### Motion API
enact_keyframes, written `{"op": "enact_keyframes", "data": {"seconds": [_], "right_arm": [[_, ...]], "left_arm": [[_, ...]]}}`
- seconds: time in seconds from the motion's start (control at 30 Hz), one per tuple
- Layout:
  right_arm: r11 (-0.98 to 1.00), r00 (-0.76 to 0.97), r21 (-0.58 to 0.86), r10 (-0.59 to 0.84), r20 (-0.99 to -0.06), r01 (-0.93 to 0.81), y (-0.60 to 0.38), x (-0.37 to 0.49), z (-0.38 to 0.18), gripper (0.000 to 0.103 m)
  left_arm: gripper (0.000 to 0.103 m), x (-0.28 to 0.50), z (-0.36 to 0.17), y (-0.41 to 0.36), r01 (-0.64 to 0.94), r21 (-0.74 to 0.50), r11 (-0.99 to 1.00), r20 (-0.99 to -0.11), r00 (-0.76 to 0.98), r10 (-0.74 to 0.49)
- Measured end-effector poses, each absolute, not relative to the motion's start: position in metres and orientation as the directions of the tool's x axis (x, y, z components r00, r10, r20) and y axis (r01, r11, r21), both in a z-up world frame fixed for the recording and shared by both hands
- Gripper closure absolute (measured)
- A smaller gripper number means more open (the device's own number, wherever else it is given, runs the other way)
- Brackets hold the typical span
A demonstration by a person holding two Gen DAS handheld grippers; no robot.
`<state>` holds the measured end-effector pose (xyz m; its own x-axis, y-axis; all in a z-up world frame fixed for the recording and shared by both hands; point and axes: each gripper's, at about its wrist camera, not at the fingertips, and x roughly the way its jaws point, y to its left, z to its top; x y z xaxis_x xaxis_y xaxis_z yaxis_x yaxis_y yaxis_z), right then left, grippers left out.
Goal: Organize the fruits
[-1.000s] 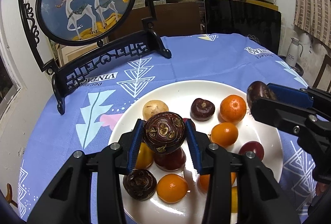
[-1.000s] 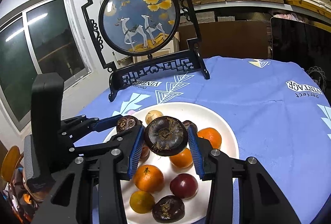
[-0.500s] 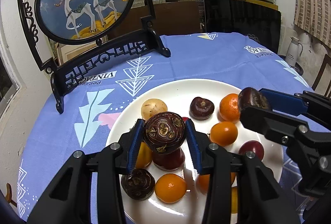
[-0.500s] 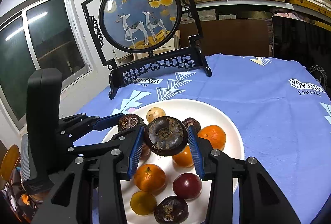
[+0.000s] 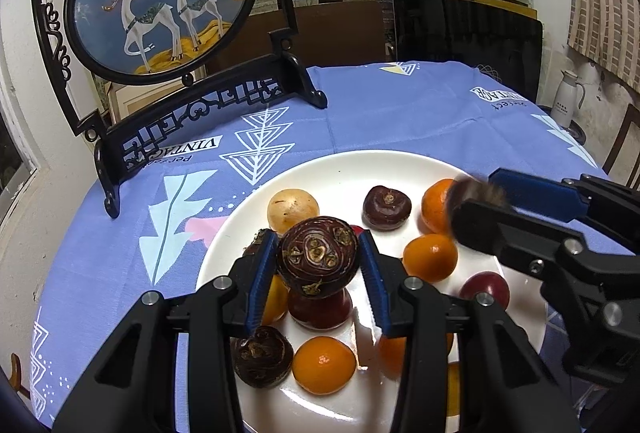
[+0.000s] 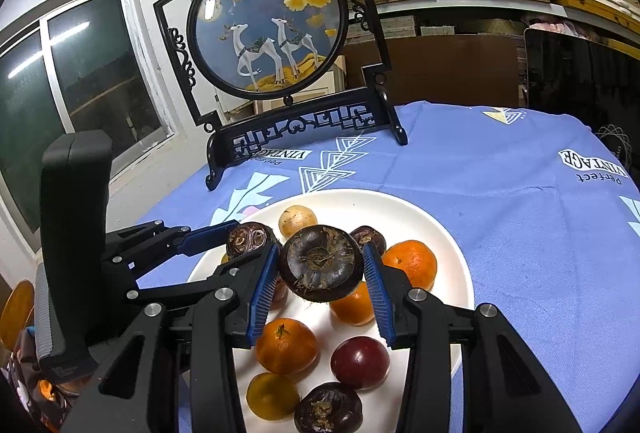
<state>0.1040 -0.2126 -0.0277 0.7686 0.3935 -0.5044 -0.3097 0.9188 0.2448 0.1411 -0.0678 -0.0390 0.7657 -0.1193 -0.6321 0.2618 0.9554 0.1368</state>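
**Left wrist view: both sets of jaws loaded, both hanging over the plate**

Left wrist view first, and on the left the left gripper (image 5: 318, 263) has its jaws closed narrow on a dark water chestnut (image 5: 317, 256), blue pads pressed against both flanks, its patterned flat face turned up at the camera. It sits lifted above the white plate (image 5: 348, 163), directly over a red fruit (image 5: 320, 307) and near the plate's left half. Below it lie another dark chestnut (image 5: 262, 355) and an orange (image 5: 324, 365).

Moving right, a pale round fruit (image 5: 293, 204) and a brown chestnut (image 5: 387, 207) rest at the far side of the plate, well ahead of the jaws.

Further right, the right gripper (image 6: 320, 275) reaches in from the side. Its own camera shows its jaws clamped on a second dark chestnut (image 6: 321, 268), flat face toward the lens, held above the oranges (image 6: 412, 263) in the middle of the plate. In the left wrist view that fruit is blurred.

The relation that counts: each held fruit is squat, gripped across its width, and sits straight above crowded fruit, not above bare plate. Open blue surface (image 5: 400, 113) lies beyond the far rim; I judge the left gripper nearer the plate's left edge, the right nearer its right. Where the fruit is meant to go is not visible.
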Motion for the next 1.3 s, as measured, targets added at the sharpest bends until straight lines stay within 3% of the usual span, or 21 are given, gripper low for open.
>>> {"op": "enact_keyframes", "data": {"seconds": [0.03, 0.07, 0.1, 0.67, 0.8, 0.9, 0.97, 1.3], "right_arm": [[0.924, 0.786, 0.244, 0.379, -0.488, -0.294, -0.215, 0.102, -0.027, 0.032], [0.926, 0.797, 0.246, 0.373, -0.475, -0.287, -0.217, 0.100, -0.026, 0.030], [0.922, 0.797, 0.251, 0.382, -0.469, -0.294, -0.219, 0.099, -0.025, 0.030], [0.915, 0.804, 0.266, 0.395, -0.445, -0.302, -0.225, 0.095, -0.023, 0.029], [0.935, 0.830, 0.216, 0.351, -0.434, -0.283, -0.223, 0.089, -0.019, 0.029], [0.945, 0.856, 0.174, 0.324, -0.403, -0.275, -0.218, 0.077, -0.012, 0.026], [0.951, 0.881, 0.152, 0.306, -0.360, -0.268, -0.215, 0.063, -0.009, 0.019], [0.957, 0.940, 0.143, 0.278, -0.199, -0.253, -0.224, 0.033, 0.006, 0.019]], "left_arm": [[0.048, 0.140, -0.038, -0.067, 0.244, 0.142, 0.959, -0.618, 0.779, -0.107], [0.028, 0.139, -0.037, -0.066, 0.232, 0.148, 0.961, -0.607, 0.789, -0.097], [0.020, 0.138, -0.036, -0.065, 0.220, 0.154, 0.963, -0.590, 0.803, -0.089], [0.020, 0.136, -0.032, -0.061, 0.219, 0.153, 0.964, -0.570, 0.816, -0.095], [0.011, 0.133, -0.025, -0.056, 0.181, 0.166, 0.969, -0.538, 0.840, -0.065], [0.006, 0.123, -0.014, -0.051, 0.132, 0.171, 0.976, -0.453, 0.890, -0.041], [0.005, 0.118, -0.008, -0.048, 0.123, 0.163, 0.979, -0.417, 0.908, -0.045], [0.005, 0.117, -0.006, -0.041, 0.155, 0.089, 0.984, -0.442, 0.891, -0.100]]}}
